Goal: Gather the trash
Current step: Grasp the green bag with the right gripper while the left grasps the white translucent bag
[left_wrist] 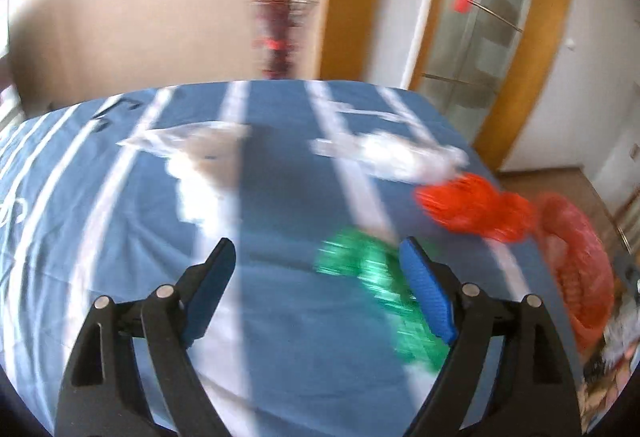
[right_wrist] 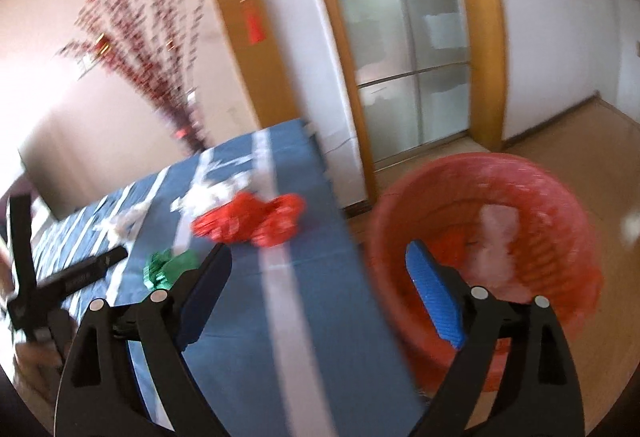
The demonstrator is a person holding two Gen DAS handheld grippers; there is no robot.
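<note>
Left gripper [left_wrist: 316,251] fingers apart, empty, aimed over green wrapper [left_wrist: 376,285] on blue striped cloth [left_wrist: 280,317]. Right gripper [right_wrist: 318,257] also apart, empty, beside red basket [right_wrist: 400,237] holding white scraps; orange bag [right_wrist: 252,219] awaits collection.

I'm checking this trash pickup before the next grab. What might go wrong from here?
1. The green wrapper lies right against one finger of the open left gripper, so a close may only nudge it.
2. The red bag sits near the table edge and could slide off beside the red basket.
3. Both views are blurred, so aiming is uncertain.
</note>
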